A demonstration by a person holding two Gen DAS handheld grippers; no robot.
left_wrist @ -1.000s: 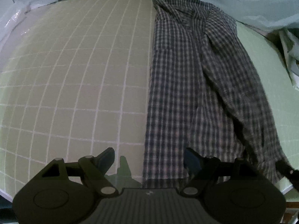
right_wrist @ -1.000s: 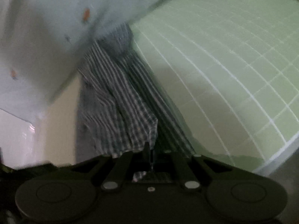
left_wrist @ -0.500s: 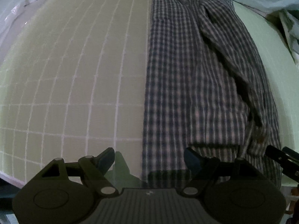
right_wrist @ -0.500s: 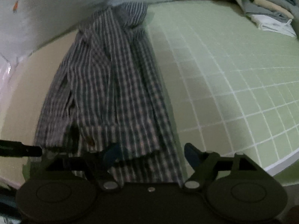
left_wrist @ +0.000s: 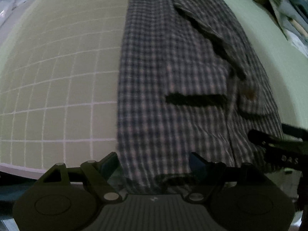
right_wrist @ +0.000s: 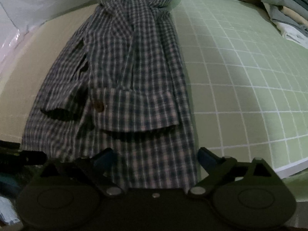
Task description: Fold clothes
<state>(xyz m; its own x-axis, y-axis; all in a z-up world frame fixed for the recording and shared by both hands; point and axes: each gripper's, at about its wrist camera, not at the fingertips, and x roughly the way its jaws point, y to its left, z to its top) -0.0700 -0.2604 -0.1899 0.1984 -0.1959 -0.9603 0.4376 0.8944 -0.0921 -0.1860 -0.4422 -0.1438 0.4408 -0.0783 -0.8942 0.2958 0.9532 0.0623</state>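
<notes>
1. Left wrist view, from the left side: the green gridded mat (left_wrist: 57, 88) lies bare on the counter, and the left tool (left_wrist: 154, 161) sits at its near edge with both fingers spread wide, pinching nothing.
2. Moving right in that view, the plaid shirt (left_wrist: 173, 77) lies lengthwise on the mat, already narrowed into a long strip. Its straight left edge runs away from the tool, and its hem lies between the spread fingers.
3. Further right, a sleeve with its cuff (left_wrist: 254, 104) is folded over the body of the shirt, and the right tool (left_wrist: 277, 146) enters at the far right by the hem corner.
4. Right wrist view, left to right: the left tool (right_wrist: 21, 156) shows as a dark tip at the left edge, then the shirt (right_wrist: 134, 67) with the buttoned cuff (right_wrist: 134, 111) lying across it, then open mat (right_wrist: 240, 77) and a stack of clothes (right_wrist: 284, 19) at the far right corner.
5. The right tool (right_wrist: 156, 157) is likewise spread open over the hem, empty.
6. The cloth looks thin, light and limp, so it should sag and slide on itself. Pinching both hem corners through all layers seems the surest hold for folding toward the collar.
</notes>
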